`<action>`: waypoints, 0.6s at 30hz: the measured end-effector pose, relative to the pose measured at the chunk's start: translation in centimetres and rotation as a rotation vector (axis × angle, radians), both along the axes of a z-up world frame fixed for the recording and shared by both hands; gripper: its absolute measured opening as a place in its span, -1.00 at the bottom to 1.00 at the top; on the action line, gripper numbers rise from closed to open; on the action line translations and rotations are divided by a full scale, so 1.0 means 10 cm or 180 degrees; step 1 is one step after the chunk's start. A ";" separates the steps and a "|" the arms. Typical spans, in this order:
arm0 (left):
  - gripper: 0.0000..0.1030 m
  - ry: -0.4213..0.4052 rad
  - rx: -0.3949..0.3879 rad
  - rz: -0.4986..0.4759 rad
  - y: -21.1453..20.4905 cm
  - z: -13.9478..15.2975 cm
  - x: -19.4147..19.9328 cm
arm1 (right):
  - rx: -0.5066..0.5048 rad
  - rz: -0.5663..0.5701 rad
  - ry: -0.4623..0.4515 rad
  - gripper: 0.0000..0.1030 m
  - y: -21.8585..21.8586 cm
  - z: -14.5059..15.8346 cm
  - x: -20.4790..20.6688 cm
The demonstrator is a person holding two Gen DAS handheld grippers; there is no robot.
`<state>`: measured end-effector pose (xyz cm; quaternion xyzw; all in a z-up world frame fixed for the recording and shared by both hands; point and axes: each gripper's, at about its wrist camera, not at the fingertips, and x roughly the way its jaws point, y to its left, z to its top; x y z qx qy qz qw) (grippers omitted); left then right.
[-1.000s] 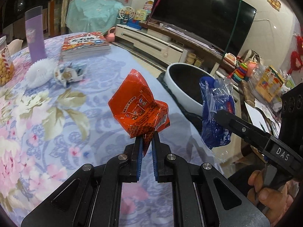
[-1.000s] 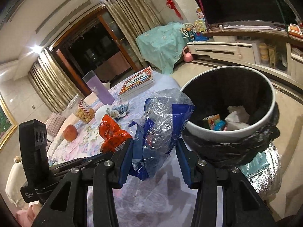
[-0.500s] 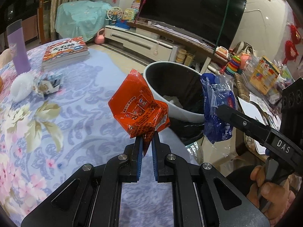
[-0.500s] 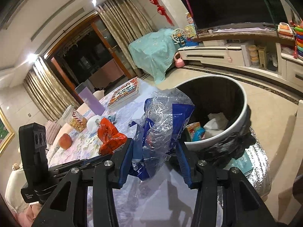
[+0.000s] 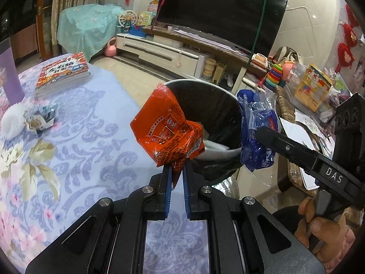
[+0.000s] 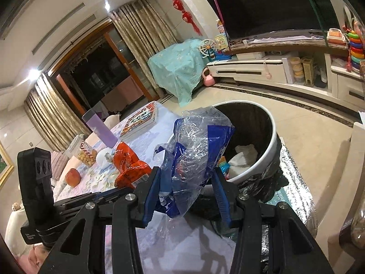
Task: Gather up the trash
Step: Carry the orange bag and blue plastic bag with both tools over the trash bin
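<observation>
The left hand-held gripper [image 5: 175,171] pinches the orange wrapper [image 5: 167,131]; the right hand-held gripper [image 6: 186,183] grips the blue plastic bag [image 6: 196,146]. Carry both forward over the bin [image 6: 270,132] just ahead before letting go, clearing the counter [image 5: 91,137] edge.

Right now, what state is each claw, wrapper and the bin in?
Left claw: shut on the red wrapper.
Red wrapper: crumpled, held in the air near the bin's rim.
Right claw: shut on the blue bag.
Blue bag: crumpled, held beside the bin.
Trash bin: open, black liner, some trash inside.
Small wrapper: lying on the table.
</observation>
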<state>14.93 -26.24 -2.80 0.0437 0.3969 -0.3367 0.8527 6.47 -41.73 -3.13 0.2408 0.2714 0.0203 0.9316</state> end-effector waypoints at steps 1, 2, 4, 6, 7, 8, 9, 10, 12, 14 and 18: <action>-0.84 -0.0005 -0.0004 -0.0010 -0.02 0.01 0.01 | -0.0003 -0.0007 -0.0001 -0.10 -0.01 0.00 0.00; -0.84 -0.0010 -0.0006 -0.0019 -0.02 0.02 0.01 | -0.0008 -0.0010 -0.0002 -0.10 -0.03 0.01 0.01; -0.84 -0.0016 -0.0011 -0.0031 -0.06 0.05 0.04 | -0.0028 -0.0011 0.0001 -0.10 -0.04 0.01 0.02; -0.84 -0.0018 -0.0013 -0.0047 -0.10 0.07 0.06 | -0.0049 -0.0020 0.0000 -0.10 -0.07 0.03 0.04; -0.84 -0.0020 -0.0011 -0.0054 -0.12 0.08 0.07 | -0.0053 -0.0023 0.0000 -0.10 -0.08 0.03 0.06; -0.84 -0.0022 -0.0007 -0.0063 -0.14 0.09 0.09 | -0.0056 -0.0026 0.0000 -0.10 -0.11 0.04 0.07; -0.84 -0.0024 -0.0002 -0.0071 -0.16 0.09 0.10 | -0.0064 -0.0031 -0.0002 -0.10 -0.12 0.04 0.08; -0.84 -0.0029 0.0004 -0.0081 -0.19 0.10 0.11 | -0.0073 -0.0035 -0.0002 -0.10 -0.14 0.05 0.09; -0.84 -0.0025 0.0010 -0.0099 -0.23 0.11 0.13 | -0.0086 -0.0042 0.0000 -0.10 -0.17 0.06 0.11; -0.84 -0.0023 0.0025 -0.0124 -0.28 0.12 0.15 | -0.0097 -0.0051 0.0012 -0.10 -0.20 0.07 0.14; -0.84 -0.0025 0.0064 -0.0175 -0.39 0.13 0.18 | -0.0115 -0.0067 0.0023 -0.09 -0.25 0.09 0.19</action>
